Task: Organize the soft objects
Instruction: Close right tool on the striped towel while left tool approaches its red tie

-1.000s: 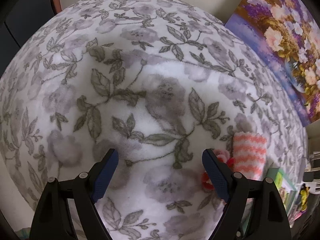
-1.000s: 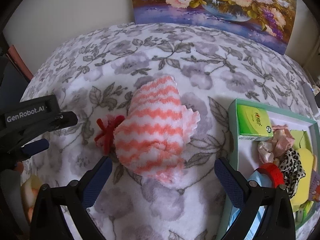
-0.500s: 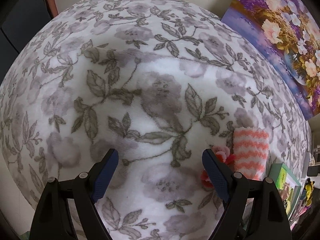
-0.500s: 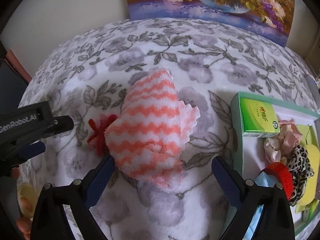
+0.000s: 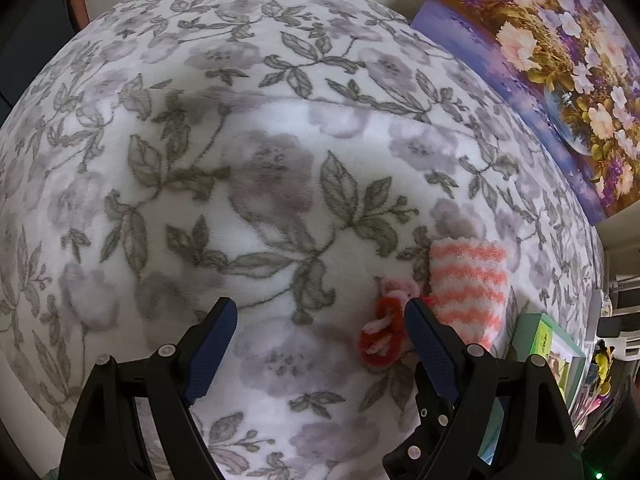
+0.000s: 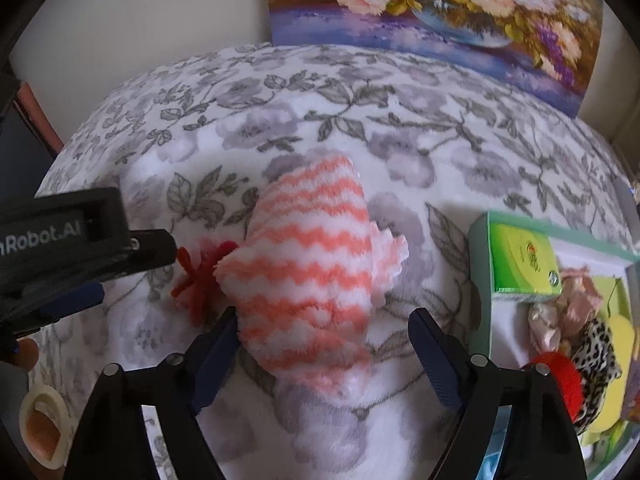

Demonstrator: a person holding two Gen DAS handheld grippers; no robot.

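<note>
A fluffy coral-and-white striped cloth (image 6: 308, 276) is seen lying bunched on the floral blanket (image 6: 360, 120), roughly midway across it and nearer its right edge than its left, with a painting of flowers (image 6: 440, 4) propped along the blanket's far edge. The right gripper (image 6: 322, 328) is held pointing down over the near end of the cloth; its jaws are closing, the cloth is between them, the left blue pad is just touching the fabric and the right pad is still apart from it, so nothing is grasped. A red and pink yarn tie (image 6: 200, 276) is found touching the cloth's left side. The left gripper (image 5: 320, 320) is held released over bare blanket to the left of the yarn tie (image 5: 384, 332), with nothing between its 2 fingers, and its right finger is seen just beside the tie. At the blanket's right edge a green-rimmed tray (image 6: 480, 232) is set, in which a green box (image 6: 524, 264), a pink satin scrunchie (image 6: 568, 308), a leopard-print scrunchie (image 6: 596, 352) and a red fuzzy piece (image 6: 568, 380) are held.
</note>
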